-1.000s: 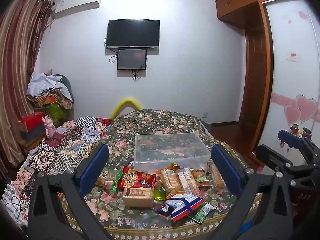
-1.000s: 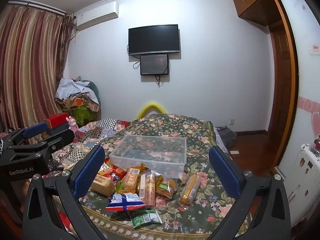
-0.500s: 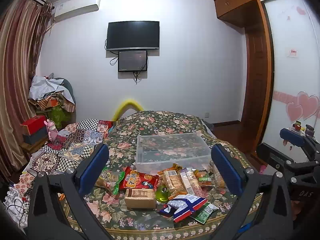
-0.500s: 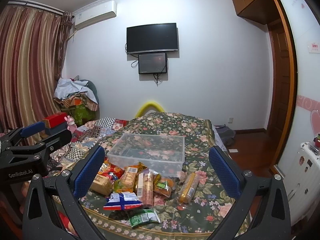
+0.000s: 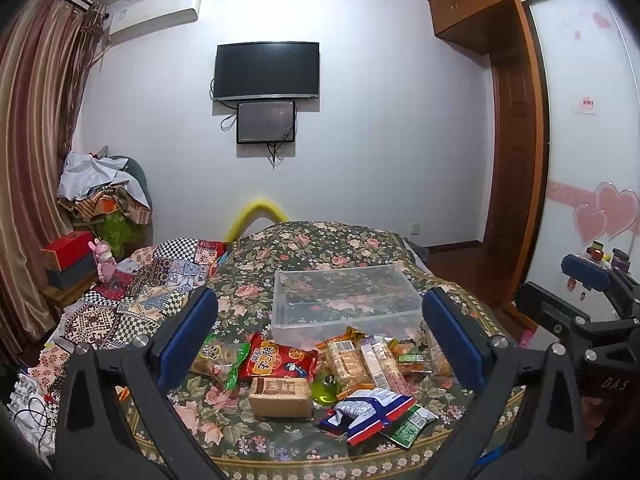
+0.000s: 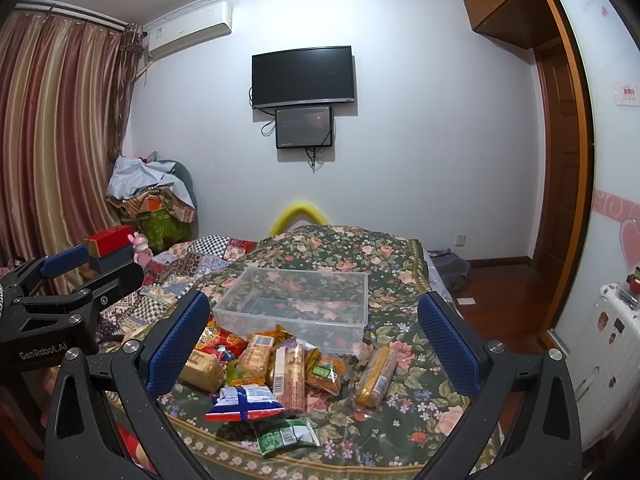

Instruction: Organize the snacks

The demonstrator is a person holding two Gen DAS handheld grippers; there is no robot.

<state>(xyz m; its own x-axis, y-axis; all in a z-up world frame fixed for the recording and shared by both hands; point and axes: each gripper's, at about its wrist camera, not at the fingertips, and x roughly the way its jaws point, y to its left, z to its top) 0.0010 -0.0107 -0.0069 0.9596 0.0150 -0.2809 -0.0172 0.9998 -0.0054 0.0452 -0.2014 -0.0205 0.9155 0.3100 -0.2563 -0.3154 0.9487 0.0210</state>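
A clear plastic bin (image 5: 346, 300) (image 6: 296, 300) stands empty on a floral bedspread (image 5: 320, 248). In front of it lies a pile of snack packets: a red bag (image 5: 280, 362), a tan block (image 5: 280, 392) (image 6: 202, 368), a blue-white-red bag (image 5: 372, 404) (image 6: 244, 402), a green packet (image 6: 286, 434) and a yellow roll (image 6: 374, 376). My left gripper (image 5: 320, 340) is open and empty, above the near side of the pile. My right gripper (image 6: 312, 340) is open and empty, also short of the pile. Each gripper shows at the edge of the other's view.
A patchwork quilt (image 5: 132, 292) covers the bed's left side. Boxes and a clothes heap (image 5: 100, 196) stand at the far left by the curtain. A TV (image 5: 267, 70) hangs on the far wall. A wardrobe (image 5: 516, 160) and wooden floor lie to the right.
Both views have shifted slightly, with the pile and bin sitting a little lower and nearer. Nothing on the bed has moved. Both grippers stay open.
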